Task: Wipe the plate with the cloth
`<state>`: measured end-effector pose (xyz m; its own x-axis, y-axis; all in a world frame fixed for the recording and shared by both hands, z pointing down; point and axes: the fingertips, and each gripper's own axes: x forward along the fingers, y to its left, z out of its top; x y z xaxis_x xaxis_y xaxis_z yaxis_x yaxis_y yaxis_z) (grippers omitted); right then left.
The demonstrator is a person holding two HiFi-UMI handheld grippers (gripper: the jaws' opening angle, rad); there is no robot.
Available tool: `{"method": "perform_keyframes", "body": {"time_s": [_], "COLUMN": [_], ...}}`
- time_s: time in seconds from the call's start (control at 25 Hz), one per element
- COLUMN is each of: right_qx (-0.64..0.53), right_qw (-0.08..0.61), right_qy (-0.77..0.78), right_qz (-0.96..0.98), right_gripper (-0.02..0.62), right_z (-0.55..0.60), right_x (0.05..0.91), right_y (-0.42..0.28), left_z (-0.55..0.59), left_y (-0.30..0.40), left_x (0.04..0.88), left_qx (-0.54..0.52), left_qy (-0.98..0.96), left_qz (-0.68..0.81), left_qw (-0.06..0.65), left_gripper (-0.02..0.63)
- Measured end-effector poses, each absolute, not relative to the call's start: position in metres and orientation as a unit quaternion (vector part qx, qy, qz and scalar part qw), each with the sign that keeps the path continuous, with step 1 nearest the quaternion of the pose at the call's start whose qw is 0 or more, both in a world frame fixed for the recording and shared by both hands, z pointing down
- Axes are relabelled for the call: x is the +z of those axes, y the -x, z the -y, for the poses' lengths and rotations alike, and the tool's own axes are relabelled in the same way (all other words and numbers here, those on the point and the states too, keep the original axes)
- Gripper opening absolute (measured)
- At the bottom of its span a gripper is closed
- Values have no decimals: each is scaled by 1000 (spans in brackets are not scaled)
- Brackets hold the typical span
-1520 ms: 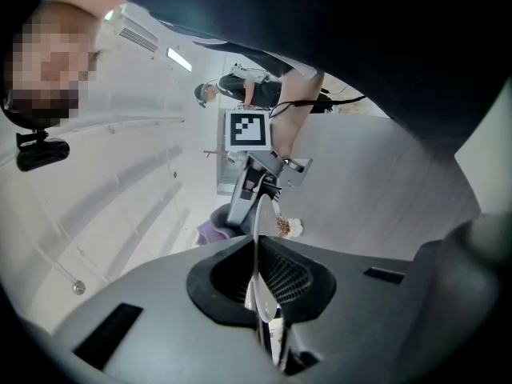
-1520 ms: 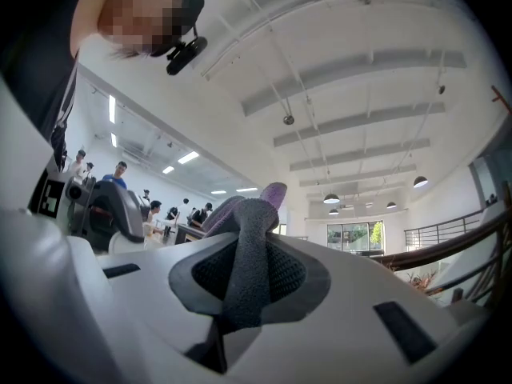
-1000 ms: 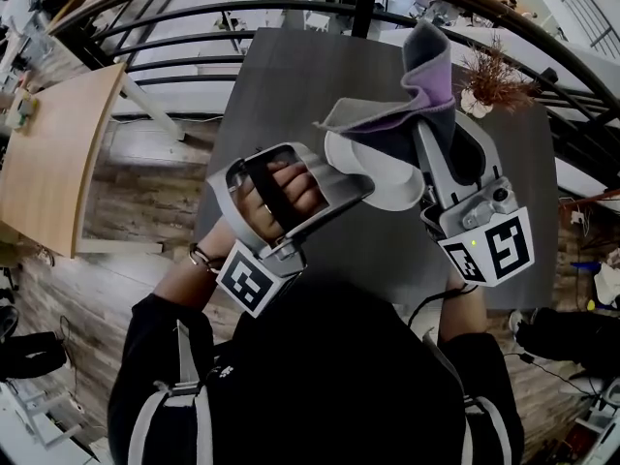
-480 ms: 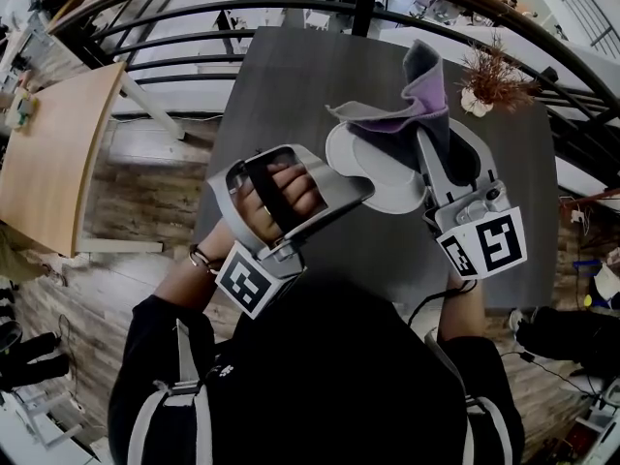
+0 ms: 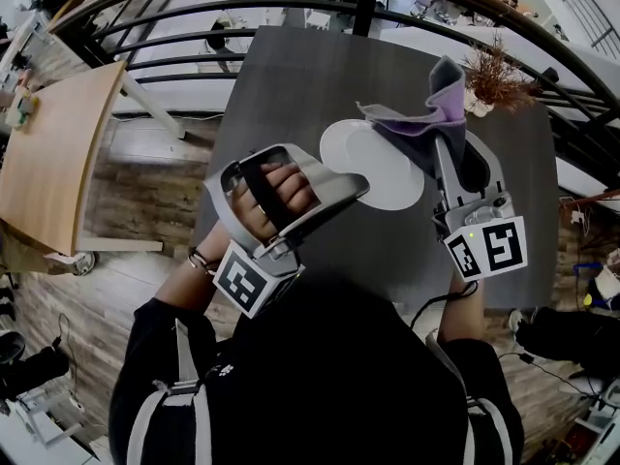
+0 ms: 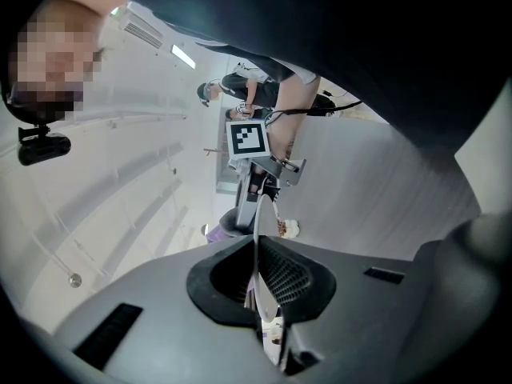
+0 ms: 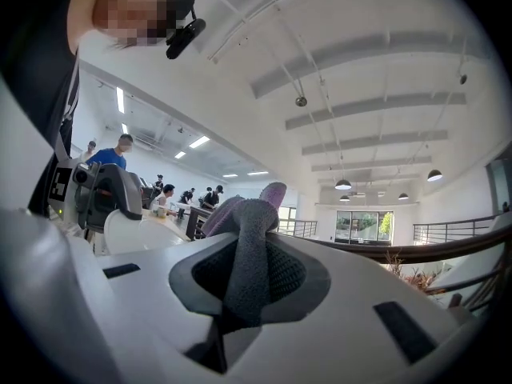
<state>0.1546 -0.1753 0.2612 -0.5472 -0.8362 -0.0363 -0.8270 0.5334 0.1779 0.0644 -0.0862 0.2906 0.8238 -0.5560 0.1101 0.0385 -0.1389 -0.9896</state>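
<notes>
The plate (image 5: 373, 168) is over the dark counter (image 5: 291, 85), its near rim clamped in my left tool (image 5: 360, 190). Its face is turned up toward me, and being round it has no long axis. The cloth (image 5: 426, 124), pinched tight in my right tool (image 5: 444, 148), drapes over the far right edge. I'd brace the plate and drag the cloth flat across it, pressing lightly.

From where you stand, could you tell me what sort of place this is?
Probably an open-plan office mezzanine: a curved black metal railing, people at long desks, and hanging pendant ceiling lamps.
</notes>
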Motion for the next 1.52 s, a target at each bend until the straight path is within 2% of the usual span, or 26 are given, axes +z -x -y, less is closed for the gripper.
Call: {"method": "perform_keyframes", "body": {"time_s": [0.24,0.52,0.8,1.52], "right_qx": [-76,-92,-131,-135], "right_qw": [19,-67,-121,-123], "right_qy": [-491,-506,-522,-550], "right_qz": [867,855,834,815], "right_gripper": [60,60,60,60], "right_z": [175,165,146,134], "right_x": [266,240,213,216], "right_y": [-164,-171,-183,-194], "left_z": [90,100,114,141], "left_y": [-60,-57,-52,-53], "left_x": [291,288,288,305], "left_qx": [-239,-234,-226,-203], "left_qy": [720,739,768,840], "left_qz": [-189,-213,-250,-296], "left_qw": [623,595,545,408], "left_gripper": [15,15,15,15]}}
